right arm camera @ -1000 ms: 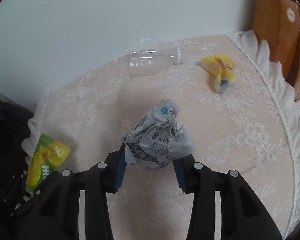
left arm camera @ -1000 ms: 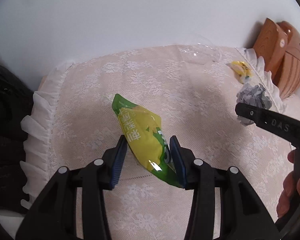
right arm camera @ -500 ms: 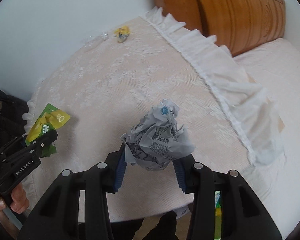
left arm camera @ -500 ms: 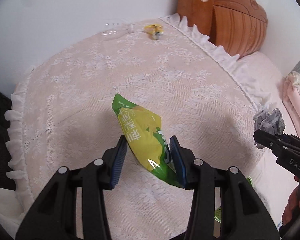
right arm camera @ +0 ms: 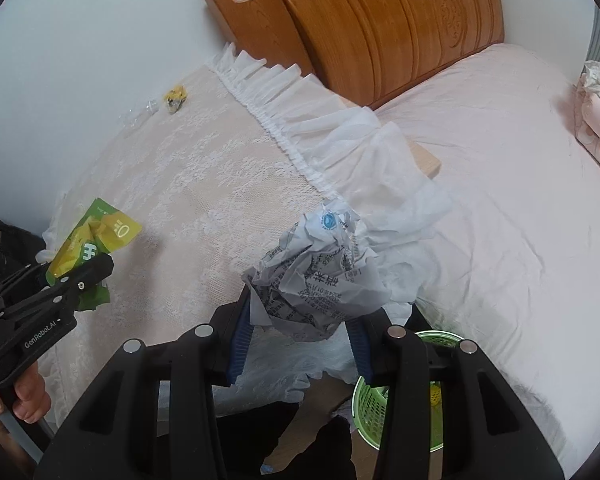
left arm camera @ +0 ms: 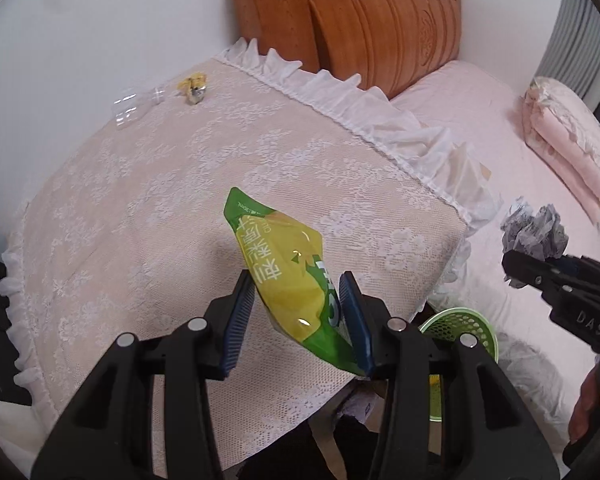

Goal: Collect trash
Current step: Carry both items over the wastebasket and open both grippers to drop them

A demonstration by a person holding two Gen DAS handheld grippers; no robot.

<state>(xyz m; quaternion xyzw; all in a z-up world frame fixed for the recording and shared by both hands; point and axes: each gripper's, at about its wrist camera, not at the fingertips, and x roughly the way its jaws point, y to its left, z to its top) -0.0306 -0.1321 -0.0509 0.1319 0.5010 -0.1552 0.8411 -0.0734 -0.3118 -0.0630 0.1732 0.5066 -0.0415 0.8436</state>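
My left gripper [left arm camera: 298,320] is shut on a green and yellow snack pouch [left arm camera: 288,276], held above the lace-covered table [left arm camera: 140,216]. My right gripper [right arm camera: 300,332] is shut on a crumpled ball of printed paper [right arm camera: 320,276], raised near the table's frilled corner. A green mesh bin [right arm camera: 374,404] stands on the floor below, partly hidden behind the right fingers; it also shows in the left wrist view as the bin [left arm camera: 466,328]. In the left wrist view the paper ball [left arm camera: 534,232] and right gripper [left arm camera: 528,268] appear at right. The pouch [right arm camera: 96,240] and left gripper [right arm camera: 88,276] show at the left of the right wrist view.
A small yellow wrapper [left arm camera: 194,84] and a clear plastic bottle [left arm camera: 134,106] lie at the table's far end by the white wall. A wooden headboard [right arm camera: 400,24] and a pink bed [right arm camera: 500,200] fill the right. Folded pink bedding [left arm camera: 568,140] lies on the bed.
Both grippers have swung right across the table toward its frilled corner, still holding pouch and paper. The bed and green bin have come into view; bottle and wrapper have receded.
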